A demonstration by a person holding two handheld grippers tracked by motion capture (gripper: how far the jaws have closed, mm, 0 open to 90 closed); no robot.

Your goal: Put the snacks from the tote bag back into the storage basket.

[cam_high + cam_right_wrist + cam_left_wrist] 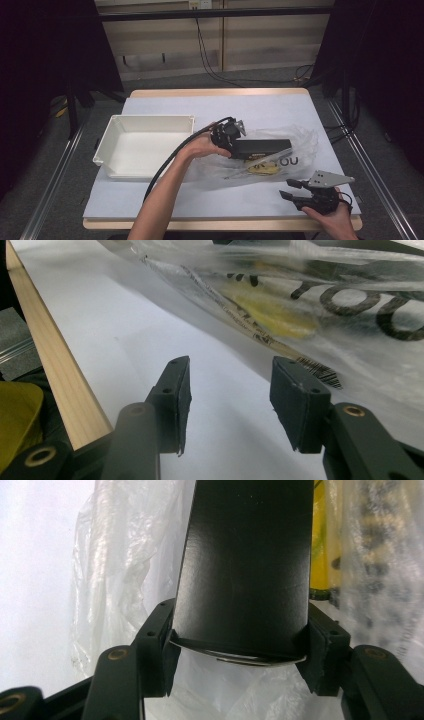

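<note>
A long black box [262, 148] lies on a clear plastic bag [302, 137] printed with dark letters, right of the table's centre. My left gripper [236, 143] has the box's near end between its jaws. In the left gripper view both pads [160, 635] lie against the sides of the black box [245, 570], with the crumpled plastic bag [115, 555] beneath it. My right gripper [286, 189] rests near the front right corner, open and empty. Its fingers [172, 390] point at the edge of the plastic bag [325, 295], short of it. Something yellow [275, 310] shows through the plastic.
A shallow white tray [145, 120] stands empty on the left of the white-covered table. The table's wooden front edge [55, 365] runs close beside my right gripper. The left gripper's black cable [170, 160] trails along the person's forearm.
</note>
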